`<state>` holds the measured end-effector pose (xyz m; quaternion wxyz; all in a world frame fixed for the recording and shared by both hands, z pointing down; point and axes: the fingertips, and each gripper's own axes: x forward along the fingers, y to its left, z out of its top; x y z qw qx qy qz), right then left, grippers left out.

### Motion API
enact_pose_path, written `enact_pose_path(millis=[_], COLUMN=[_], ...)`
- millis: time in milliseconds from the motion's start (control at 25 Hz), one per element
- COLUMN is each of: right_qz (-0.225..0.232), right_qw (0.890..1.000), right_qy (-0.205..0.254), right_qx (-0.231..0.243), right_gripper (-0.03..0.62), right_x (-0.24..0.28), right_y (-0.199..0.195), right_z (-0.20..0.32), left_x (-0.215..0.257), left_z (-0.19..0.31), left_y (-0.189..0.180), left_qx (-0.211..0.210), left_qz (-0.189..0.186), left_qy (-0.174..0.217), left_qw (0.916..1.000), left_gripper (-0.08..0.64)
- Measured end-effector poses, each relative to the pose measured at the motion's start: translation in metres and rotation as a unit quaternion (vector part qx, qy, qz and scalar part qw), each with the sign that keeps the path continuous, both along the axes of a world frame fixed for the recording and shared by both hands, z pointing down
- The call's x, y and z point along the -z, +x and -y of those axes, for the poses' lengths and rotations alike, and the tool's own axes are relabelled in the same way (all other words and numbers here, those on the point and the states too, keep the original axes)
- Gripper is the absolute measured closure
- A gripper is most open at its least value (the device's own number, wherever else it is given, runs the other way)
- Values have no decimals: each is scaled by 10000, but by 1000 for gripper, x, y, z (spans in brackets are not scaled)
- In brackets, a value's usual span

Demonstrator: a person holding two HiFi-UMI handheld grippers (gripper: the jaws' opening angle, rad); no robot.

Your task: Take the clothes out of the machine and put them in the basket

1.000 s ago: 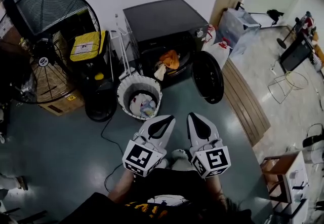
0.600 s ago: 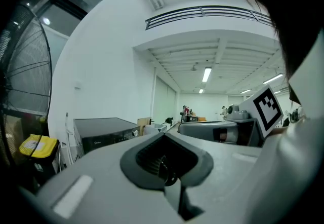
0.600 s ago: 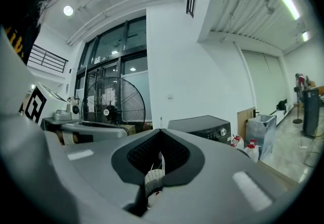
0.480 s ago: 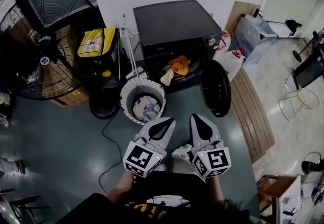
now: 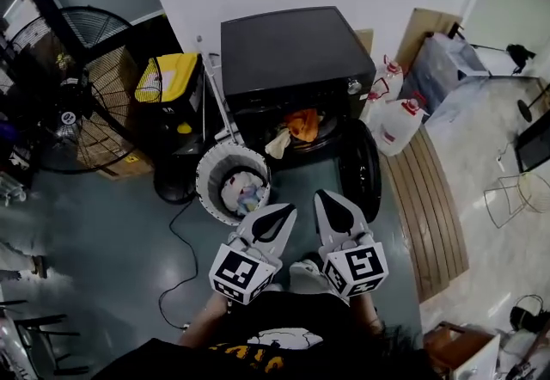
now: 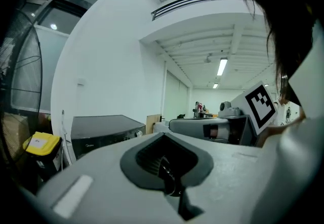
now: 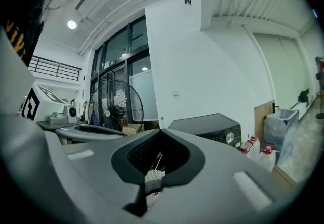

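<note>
- The machine [image 5: 288, 47] stands against the back wall. Its door [image 5: 359, 165] is swung open to the right of the opening.
- In that opening lie clothes [image 5: 301, 123], one piece hanging over the front edge.
- The basket [image 5: 206, 185] stands on the surface [image 5: 103, 232] just before the machine's left front corner, with a heap of laundry [image 5: 243, 193] inside it.
- A bin [image 5: 168, 82] stands just left of the machine, and a fan [image 5: 73, 90] farther left.
- Two jugs [image 5: 400, 125] stand right of the machine, behind planks [image 5: 434, 198] lying on the surface.
- A cable [image 5: 176, 258] runs from left of the basket towards the person.
- The left tongs [image 5: 290, 209] and right tongs [image 5: 320, 195] are side by side nearest the person. The left is before the basket, the right beside the door.
</note>
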<state>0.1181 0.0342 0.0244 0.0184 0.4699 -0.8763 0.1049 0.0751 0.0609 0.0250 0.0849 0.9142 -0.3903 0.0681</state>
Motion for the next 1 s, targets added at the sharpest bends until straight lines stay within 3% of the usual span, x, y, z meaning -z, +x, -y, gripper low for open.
enact_pose_path(millis=[360,600,1000], right_qz=[119,229,-91], right_qw=[9987,9969,9957], right_qy=[-234,-399,-630], right_qx=[445,643,679], right_gripper=[581,581,581], right_x=[-22,-38,-86], right_y=[31,21,-3], right_z=[36,51,101], left_x=[-12,-23,-58], left_z=[34,44,97], left_y=[28,18,-17], left_qx=[544,796,983], left_qz=[190,350,487], left_qy=[-181,-321,-420], left_qw=[9982,9957,9931], left_gripper=[560,560,560])
